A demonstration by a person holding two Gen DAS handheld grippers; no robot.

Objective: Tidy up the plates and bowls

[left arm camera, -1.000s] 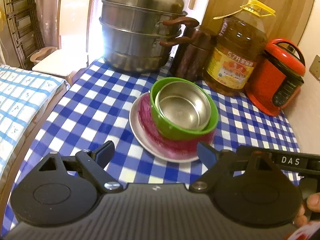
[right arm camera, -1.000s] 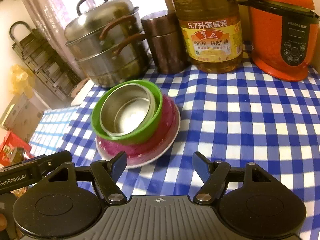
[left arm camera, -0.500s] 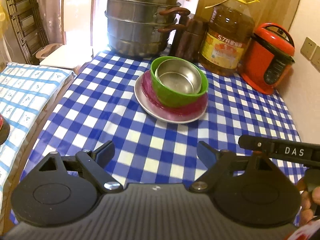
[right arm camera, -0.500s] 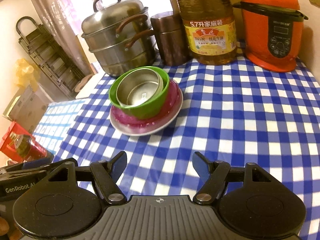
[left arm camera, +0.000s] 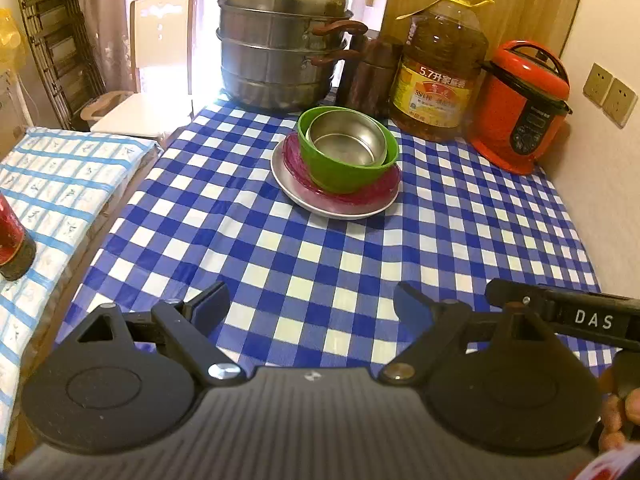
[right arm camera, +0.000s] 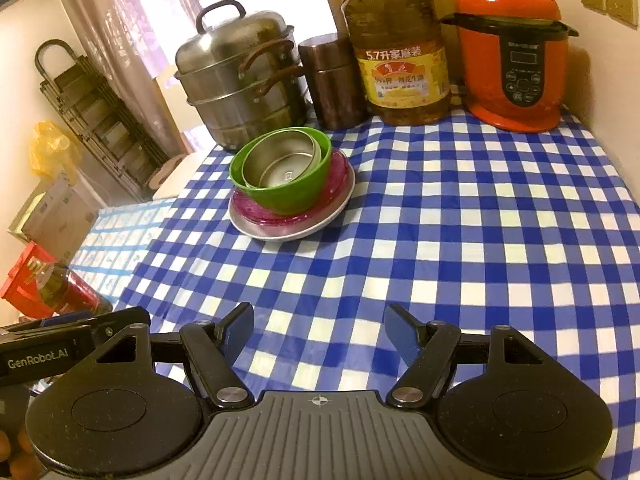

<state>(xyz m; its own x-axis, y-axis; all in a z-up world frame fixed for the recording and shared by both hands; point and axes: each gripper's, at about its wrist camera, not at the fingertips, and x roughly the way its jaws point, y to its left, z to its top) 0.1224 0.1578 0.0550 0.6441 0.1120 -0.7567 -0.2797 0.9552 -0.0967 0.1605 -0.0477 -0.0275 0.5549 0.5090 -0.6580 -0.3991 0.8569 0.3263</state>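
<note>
One stack stands at the back of the checked table: a steel bowl point(left arm camera: 345, 142) point(right arm camera: 282, 160) inside a green bowl point(left arm camera: 340, 172) point(right arm camera: 294, 192), on a pink plate point(left arm camera: 370, 192) point(right arm camera: 256, 210), on a steel plate point(left arm camera: 320, 206) point(right arm camera: 288, 232). My left gripper point(left arm camera: 310, 300) hangs open over the near part of the table, well short of the stack, nothing between its fingers. My right gripper point(right arm camera: 320, 330) is open too, empty, and just as far back. Each gripper's body shows at the edge of the other's view.
Behind the stack stand a steel steamer pot point(left arm camera: 280, 48), a brown canister point(left arm camera: 374, 72), a big oil bottle point(left arm camera: 440, 72) and a red rice cooker point(left arm camera: 520, 108). A lower table with light-blue cloth point(left arm camera: 60, 184) and a red-labelled bottle point(left arm camera: 10, 240) lies left. A wall runs along the right.
Both grippers have pulled back and slightly up from the stack, which now looks smaller and farther off. The stack itself has not moved. Both stay open and empty.
</note>
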